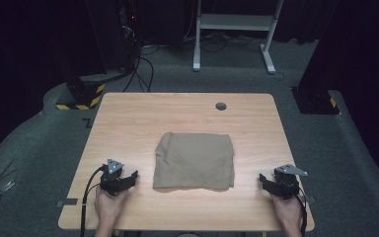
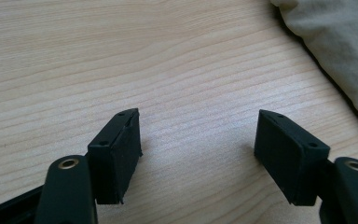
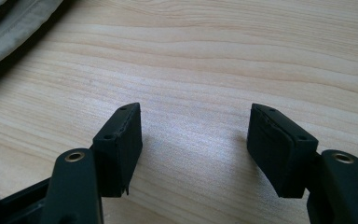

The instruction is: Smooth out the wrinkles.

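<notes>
Cloth (image 1: 194,161): folded, mid-tabletop (image 1: 128,118).
Left gripper (image 1: 127,179), right gripper (image 1: 271,181): fingers wide apart, empty.
Advice: probably pinch both near corners together.

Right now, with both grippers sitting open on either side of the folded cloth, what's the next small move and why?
Probably slide the left gripper toward the near left corner of the folded cloth. Its jaws stand wide open over bare table, with the cloth's edge just off to their side, untouched. The right gripper is likewise open and apart from the cloth, so it could mirror that move.
</notes>
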### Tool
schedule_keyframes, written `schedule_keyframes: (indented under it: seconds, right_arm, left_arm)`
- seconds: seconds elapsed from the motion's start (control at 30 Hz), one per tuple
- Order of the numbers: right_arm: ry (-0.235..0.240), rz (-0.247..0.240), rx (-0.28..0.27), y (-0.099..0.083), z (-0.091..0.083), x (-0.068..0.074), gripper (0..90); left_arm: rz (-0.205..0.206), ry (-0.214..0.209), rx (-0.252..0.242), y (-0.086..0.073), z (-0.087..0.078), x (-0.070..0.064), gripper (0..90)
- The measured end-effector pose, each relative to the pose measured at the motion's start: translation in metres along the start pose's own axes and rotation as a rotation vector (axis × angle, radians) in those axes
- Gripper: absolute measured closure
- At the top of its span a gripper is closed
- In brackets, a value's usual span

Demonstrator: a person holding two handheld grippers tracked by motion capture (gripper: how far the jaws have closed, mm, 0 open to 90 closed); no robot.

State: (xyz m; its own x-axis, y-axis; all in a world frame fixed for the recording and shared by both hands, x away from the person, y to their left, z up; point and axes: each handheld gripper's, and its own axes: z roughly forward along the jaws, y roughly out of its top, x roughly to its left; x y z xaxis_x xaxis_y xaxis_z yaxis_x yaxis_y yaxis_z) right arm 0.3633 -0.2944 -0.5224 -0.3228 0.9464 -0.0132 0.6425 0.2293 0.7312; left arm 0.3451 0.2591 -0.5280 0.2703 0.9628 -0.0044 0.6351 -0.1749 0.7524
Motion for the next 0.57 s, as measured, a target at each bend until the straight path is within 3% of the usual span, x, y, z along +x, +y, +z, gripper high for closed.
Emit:
schedule_keyframes:
  seconds: [0.57]
  right_arm:
    - [0.002, -0.001, 0.001, 0.0000, 0.0001, 0.0001, 34.9]
  left_arm:
    - [-0.004, -0.003, -0.001, -0.0001, -0.0001, 0.0002, 31.2]
